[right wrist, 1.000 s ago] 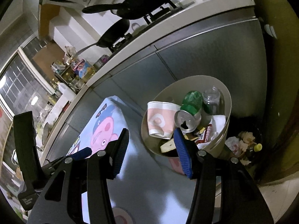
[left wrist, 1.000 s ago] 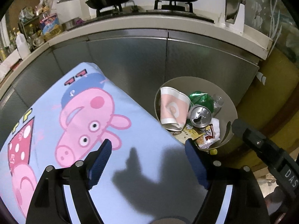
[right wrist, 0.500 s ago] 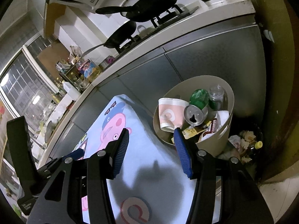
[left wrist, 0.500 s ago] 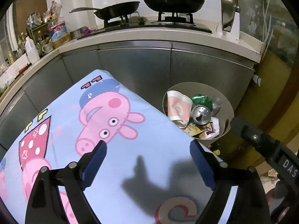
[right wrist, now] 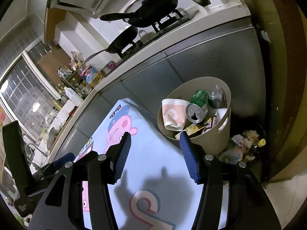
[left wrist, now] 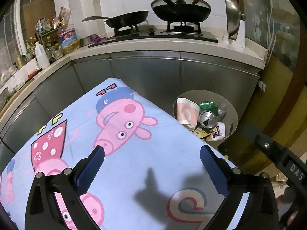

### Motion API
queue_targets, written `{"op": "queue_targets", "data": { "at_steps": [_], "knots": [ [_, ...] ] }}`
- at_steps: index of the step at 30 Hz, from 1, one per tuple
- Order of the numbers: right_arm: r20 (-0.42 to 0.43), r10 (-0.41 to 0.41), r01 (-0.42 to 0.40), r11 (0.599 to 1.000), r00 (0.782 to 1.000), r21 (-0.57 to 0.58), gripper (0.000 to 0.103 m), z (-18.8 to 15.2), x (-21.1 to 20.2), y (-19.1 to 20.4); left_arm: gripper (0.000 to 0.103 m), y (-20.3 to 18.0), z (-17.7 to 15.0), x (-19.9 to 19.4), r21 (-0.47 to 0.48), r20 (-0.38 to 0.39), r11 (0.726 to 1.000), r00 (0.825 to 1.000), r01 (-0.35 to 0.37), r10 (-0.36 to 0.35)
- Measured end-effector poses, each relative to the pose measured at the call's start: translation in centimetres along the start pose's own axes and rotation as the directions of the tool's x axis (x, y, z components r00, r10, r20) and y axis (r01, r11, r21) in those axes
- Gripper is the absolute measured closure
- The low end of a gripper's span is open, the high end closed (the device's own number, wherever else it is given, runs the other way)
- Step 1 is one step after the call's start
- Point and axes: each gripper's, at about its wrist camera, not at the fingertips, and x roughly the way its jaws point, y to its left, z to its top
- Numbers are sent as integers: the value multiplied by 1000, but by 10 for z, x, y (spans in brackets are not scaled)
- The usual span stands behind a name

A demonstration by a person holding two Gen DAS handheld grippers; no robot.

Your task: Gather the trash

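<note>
At the far left, a cluttered kitchen counter with bottles and packets is seen, and beyond it a stove with two dark pans. In the middle, a light blue cartoon-printed cloth is spread over the near counter, and no trash can be made out on the part of it that is in view.

The left gripper is held above this cloth; its jaws are opening, spread wide, and nothing is seen between them. The right gripper is held above the same cloth nearer its right edge; its jaws are also opening, set at a moderate gap, and nothing is held between them either.

To the right of the cloth, lower down by the steel cabinet fronts, the beige bin is found. In it are gathered a pink paper cup, an opened can, a green crushed bottle, a clear bottle and some snack wrappers.

At the far right, on the floor behind the bin, a loose heap of crumpled scraps is visible.

The collecting is judged to be largely done as far as the cloth is concerned. Whether the floor scraps belong to the task cannot be told; if so, they are what is left.
</note>
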Motion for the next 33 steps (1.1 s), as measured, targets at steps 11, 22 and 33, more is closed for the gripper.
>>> {"op": "queue_targets", "data": {
  "at_steps": [11, 22, 33],
  "knots": [
    [39, -10, 11, 1000, 999, -23, 27, -17, -32, 19, 4, 14, -4, -45, -44, 97, 998, 994, -42, 46],
    [50, -6, 8, 999, 999, -37, 16, -26, -56, 35, 4, 27, -16, -83, -66, 172, 994, 980, -85, 95],
    [165, -68, 92, 985, 984, -144, 6, -44, -92, 70, 4, 47, -31, -123, -135, 242, 985, 960, -111, 142]
  ]
}}
